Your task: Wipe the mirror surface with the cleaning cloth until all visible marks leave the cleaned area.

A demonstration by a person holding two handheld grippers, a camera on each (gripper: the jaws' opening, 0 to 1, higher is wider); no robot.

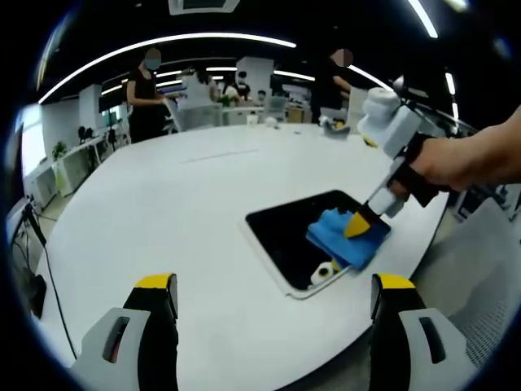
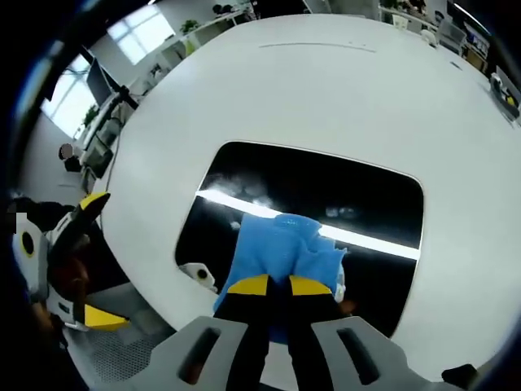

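while the right gripper (image 2: pixel 277 287) has its fingers pinched tight on the blue cleaning cloth (image 2: pixel 281 248), pressed flat on the dark mirror (image 2: pixel 358 191) near the white counter (image 2: pixel 326 98) edge, the left gripper (image 1: pixel 273 289) hangs wide open, empty, short of the mirror.

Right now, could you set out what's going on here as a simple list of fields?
surface: round white table
mirror: flat dark rectangular mirror with white rim, lying on the table near its edge
cloth: crumpled blue cleaning cloth, on the mirror
right gripper: jaws shut on the cloth, pressing it to the glass
left gripper: open, holding nothing, off the mirror
marks: faint smudges on the glass beyond the cloth
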